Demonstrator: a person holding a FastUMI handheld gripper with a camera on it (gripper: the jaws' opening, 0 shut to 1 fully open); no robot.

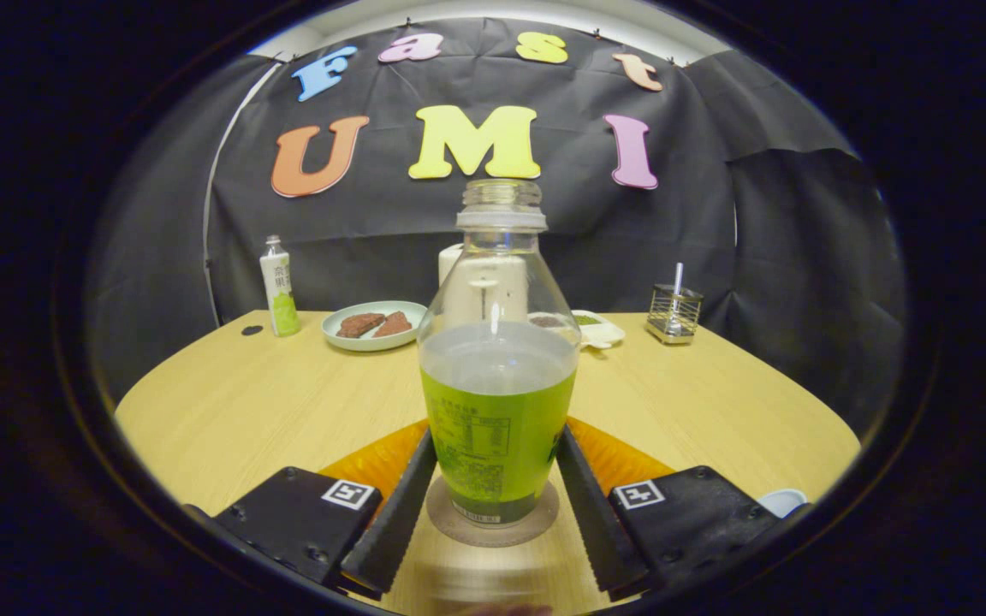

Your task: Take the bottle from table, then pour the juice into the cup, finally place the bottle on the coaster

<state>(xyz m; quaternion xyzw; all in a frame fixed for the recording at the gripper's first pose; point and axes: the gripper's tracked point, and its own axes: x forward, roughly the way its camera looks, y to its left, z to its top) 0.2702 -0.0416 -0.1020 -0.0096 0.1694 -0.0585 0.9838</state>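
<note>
Apparently the last step is in hand: the uncapped juice bottle (pixel 498 376), still about half full of green-labelled juice, stands upright on the round coaster (pixel 493 520) on the tabletop (pixel 228 411), right between the fingers of the hand-held gripper (pixel 495 496). Both fingers lie against the bottle's lower sides, so the grip looks closed on it, though how firmly I cannot tell. What remains, I judge, is to spread the fingers evenly and draw straight back, so the bottle is neither dragged off the coaster nor tipped.
</note>
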